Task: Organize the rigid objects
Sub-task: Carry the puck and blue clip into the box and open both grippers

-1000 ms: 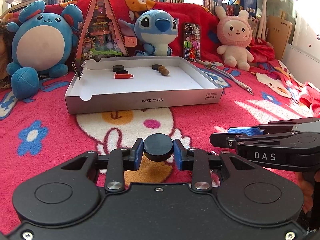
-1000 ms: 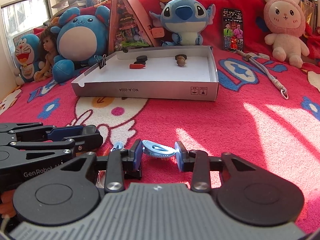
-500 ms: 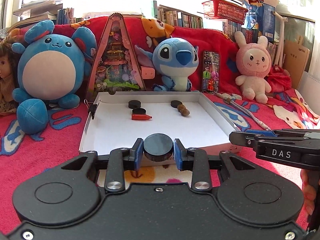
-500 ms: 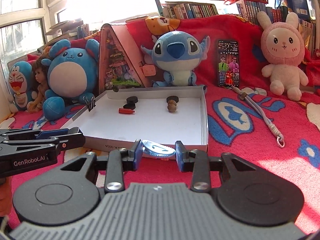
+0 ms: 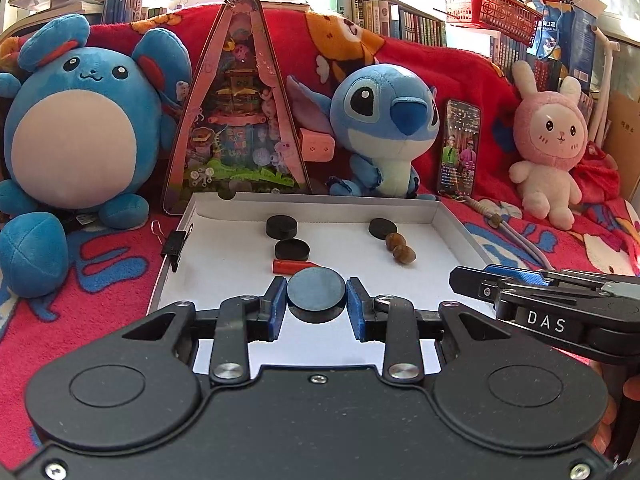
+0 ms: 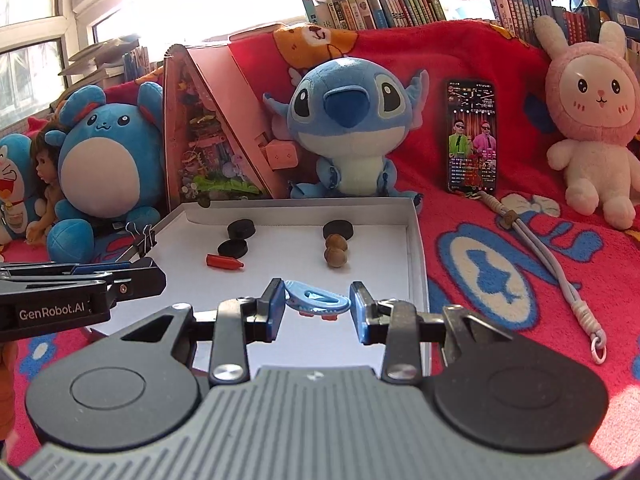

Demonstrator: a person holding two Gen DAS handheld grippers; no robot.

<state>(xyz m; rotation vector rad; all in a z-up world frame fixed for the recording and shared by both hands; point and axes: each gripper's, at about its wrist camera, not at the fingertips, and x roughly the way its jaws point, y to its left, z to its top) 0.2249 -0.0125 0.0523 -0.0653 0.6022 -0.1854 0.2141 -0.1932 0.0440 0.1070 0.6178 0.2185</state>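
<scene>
My left gripper (image 5: 316,300) is shut on a black round disc (image 5: 316,289), held above the near part of the white cardboard tray (image 5: 452,220). My right gripper (image 6: 318,304) is shut on a light blue plastic clip (image 6: 316,300), also over the tray's (image 6: 414,240) near end. Inside the tray lie three black discs (image 5: 282,227) (image 5: 292,249) (image 5: 383,227), a red crayon-like piece (image 5: 290,266) and a brown knobbly piece (image 5: 400,249). The right view shows the same discs (image 6: 241,228), red piece (image 6: 224,261) and brown piece (image 6: 335,251). Each gripper shows at the other view's edge.
Plush toys (image 5: 76,132) (image 5: 384,120) (image 5: 550,148), a triangular pink toy box (image 5: 240,120) and a phone (image 5: 458,148) line the red blanket behind the tray. A binder clip (image 5: 176,242) grips the tray's left wall. A grey cord (image 6: 560,280) lies to the right.
Both grippers have travelled forward from the blanket in front of the tray to above its near end, each still holding its object. The tray's contents have not moved.
</scene>
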